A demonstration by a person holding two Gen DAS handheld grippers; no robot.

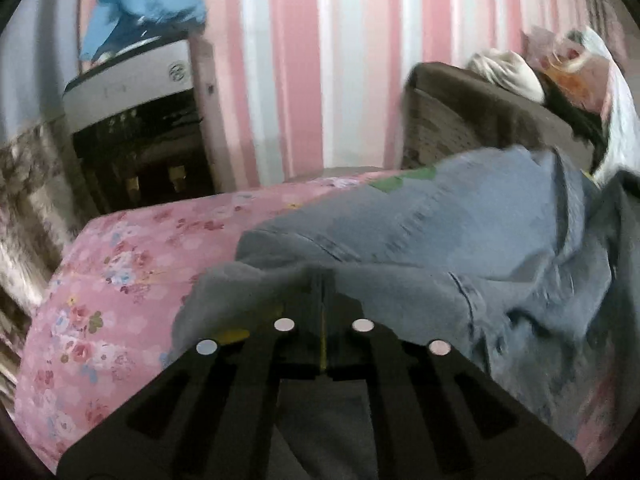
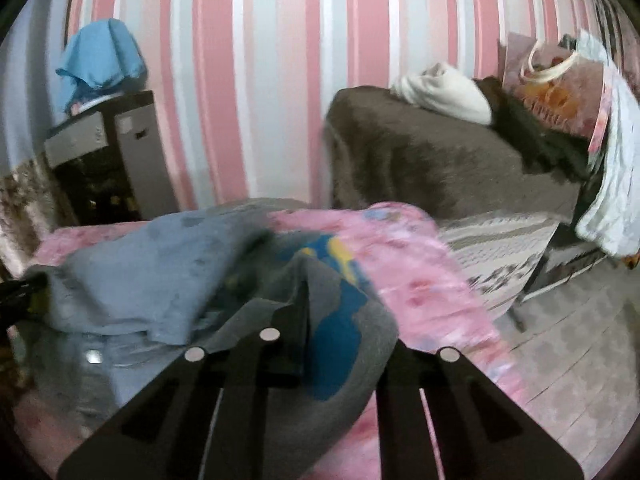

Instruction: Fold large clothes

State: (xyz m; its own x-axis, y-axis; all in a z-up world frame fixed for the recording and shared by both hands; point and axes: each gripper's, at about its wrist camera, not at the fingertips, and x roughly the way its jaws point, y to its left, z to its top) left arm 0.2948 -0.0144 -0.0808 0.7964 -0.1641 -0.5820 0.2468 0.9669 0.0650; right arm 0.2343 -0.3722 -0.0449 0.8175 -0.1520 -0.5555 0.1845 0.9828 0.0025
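A large grey garment [image 1: 256, 292] with a blue and yellow print [image 2: 340, 332] lies bunched on a pink floral bedsheet [image 1: 120, 264], partly over blue jeans [image 1: 480, 224]. My left gripper [image 1: 324, 276] is shut on a grey edge of the garment, which drapes over both fingers. My right gripper [image 2: 308, 288] is shut on another part of the grey garment [image 2: 360, 384], lifted above the sheet [image 2: 420, 272]; the cloth hides its fingertips. The jeans also show in the right wrist view [image 2: 140, 272]. The left gripper shows dark at the right wrist view's left edge [image 2: 20, 292].
A brown-covered sofa [image 2: 420, 152] with white cloth [image 2: 444, 92], dark clothes and a patterned bag [image 2: 560, 96] stands to the right. A cabinet [image 2: 120, 148] with blue cloth [image 2: 100, 56] on top stands by the striped wall. A patterned rug [image 2: 500, 248] lies beside the bed.
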